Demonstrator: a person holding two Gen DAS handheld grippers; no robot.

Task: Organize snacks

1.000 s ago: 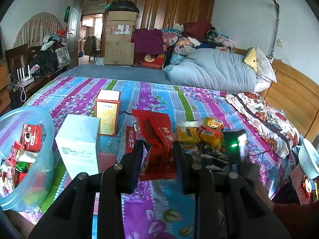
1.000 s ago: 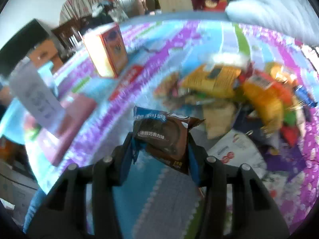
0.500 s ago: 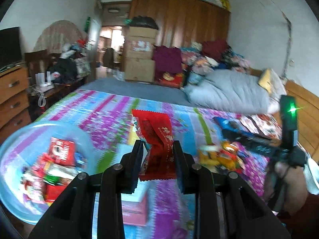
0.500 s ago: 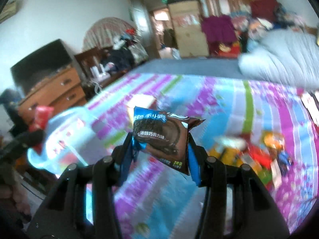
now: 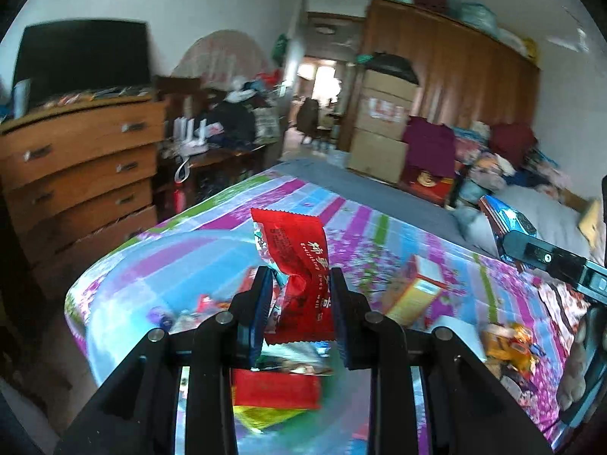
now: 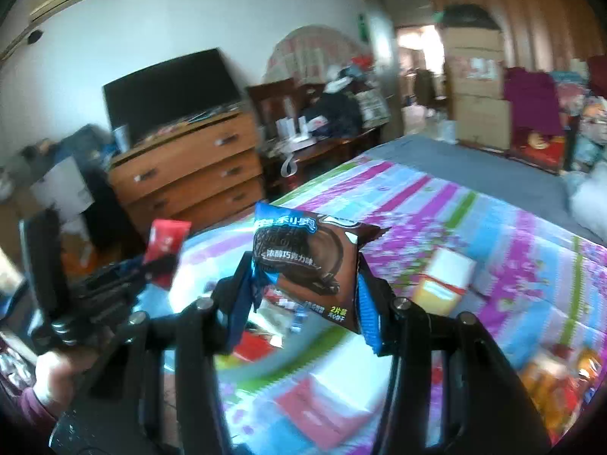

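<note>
The left gripper (image 5: pixel 299 284) is pinching a red snack packet (image 5: pixel 299 265) upright between its 2 fingers, above a clear blue tub (image 5: pixel 125 265) holding blurred wrappers. Further right, a yellow box (image 5: pixel 415 295) is standing on the striped bedspread (image 5: pixel 379 227).

Both fisheye views show even, moderately bright daylight with an overexposed doorway (image 5: pixel 322 79) far ahead of each gripper, heavy motion blur on the bedspread (image 6: pixel 474 227) and items below the gripper, sharp focus only on the held packets, and curved, dark-vignetted frame edges.
</note>
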